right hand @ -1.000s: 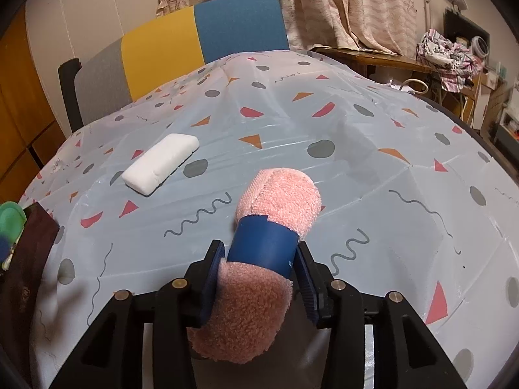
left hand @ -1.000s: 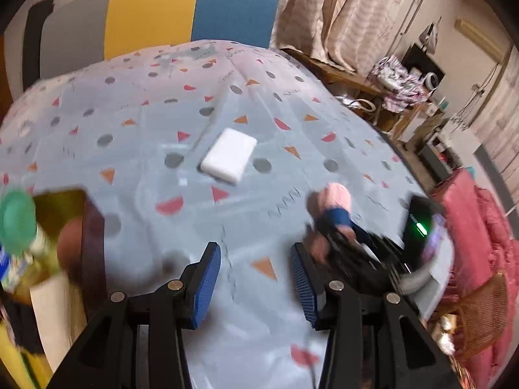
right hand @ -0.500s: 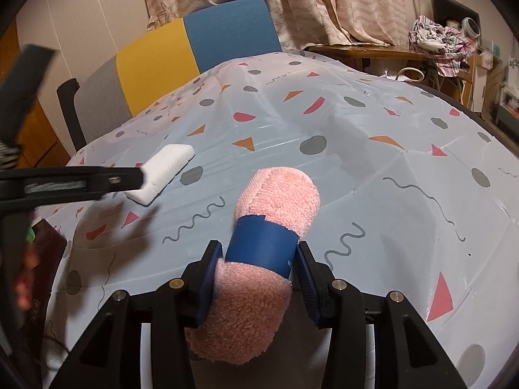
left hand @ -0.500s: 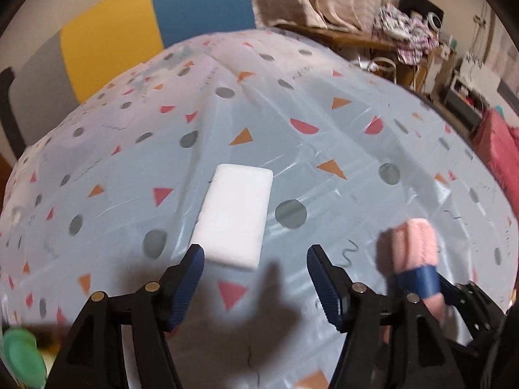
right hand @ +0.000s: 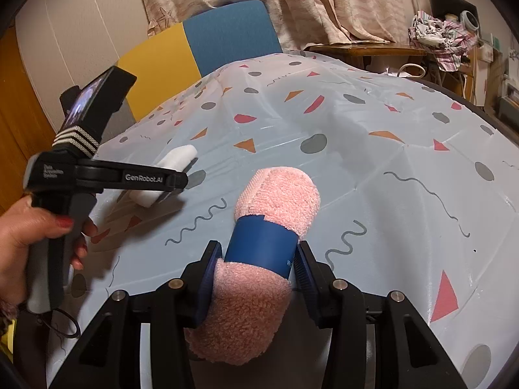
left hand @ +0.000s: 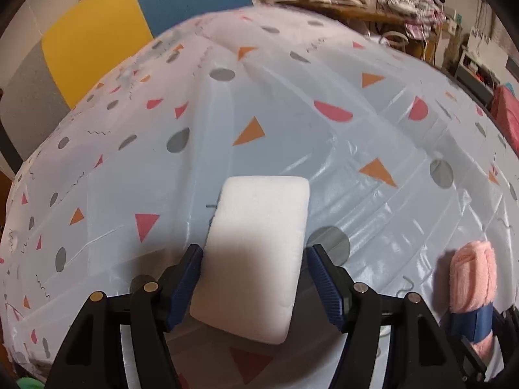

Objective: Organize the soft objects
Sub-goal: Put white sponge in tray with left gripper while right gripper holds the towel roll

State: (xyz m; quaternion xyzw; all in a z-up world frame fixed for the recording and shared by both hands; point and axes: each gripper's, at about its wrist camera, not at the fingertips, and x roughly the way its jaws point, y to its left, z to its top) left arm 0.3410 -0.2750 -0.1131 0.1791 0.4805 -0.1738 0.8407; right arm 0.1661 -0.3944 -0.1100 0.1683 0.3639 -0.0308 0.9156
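A white foam sponge lies flat on the patterned tablecloth. My left gripper is lowered over it, open, with the sponge between the blue pads; the left pad is at its edge and the right pad stands slightly off. The right wrist view shows the same sponge under the left gripper, which a hand holds. My right gripper is shut on a rolled pink towel at its blue paper band. In the left wrist view the pink towel shows at the right.
A chair with a grey, yellow and blue back stands behind the table. A wooden side table with crumpled cloth is at the back right, before curtains. Something green peeks in at the left wrist view's bottom left.
My left gripper swung across the table to the white sponge, came down over it and spread its jaws wider. The right gripper kept still with the towel.
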